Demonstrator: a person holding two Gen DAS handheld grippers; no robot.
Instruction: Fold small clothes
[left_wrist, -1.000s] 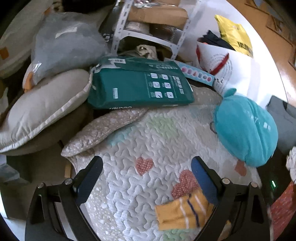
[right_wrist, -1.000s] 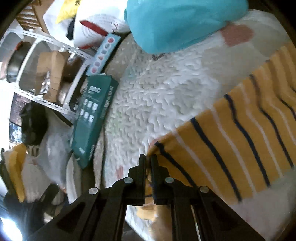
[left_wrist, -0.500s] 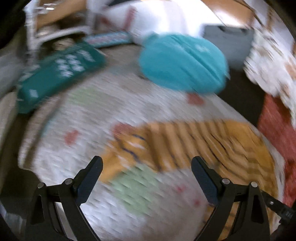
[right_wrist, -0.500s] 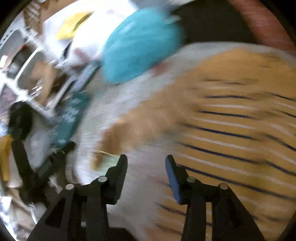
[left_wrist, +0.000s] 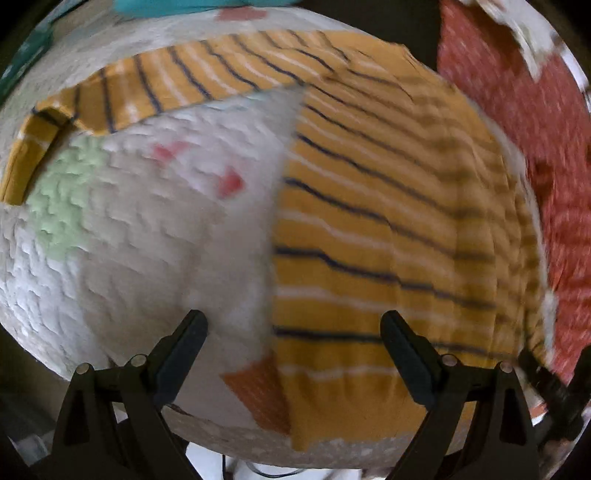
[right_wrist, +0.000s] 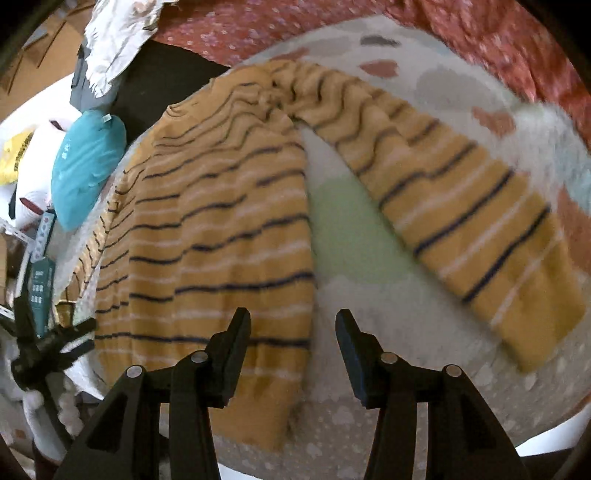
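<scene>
A yellow sweater (left_wrist: 388, 229) with navy and white stripes lies flat on a white quilted mat (left_wrist: 129, 240). Its left sleeve (left_wrist: 155, 88) stretches out to the left. My left gripper (left_wrist: 291, 332) is open and empty above the sweater's lower hem at its left side. In the right wrist view the sweater body (right_wrist: 207, 240) lies left and its other sleeve (right_wrist: 461, 214) runs out to the right. My right gripper (right_wrist: 291, 332) is open and empty over the mat (right_wrist: 354, 266) at the body's right edge.
A red patterned fabric (left_wrist: 524, 155) lies beyond the sweater; it also shows in the right wrist view (right_wrist: 369, 22). A teal cushion (right_wrist: 86, 162), a green pack (right_wrist: 40, 291) and bags sit at the mat's far left end. The left gripper (right_wrist: 40, 350) shows there too.
The right gripper let go of the sleeve cuff and opened. Both grippers swung from the mat's cluttered end toward the sweater body and came low over its hem.
</scene>
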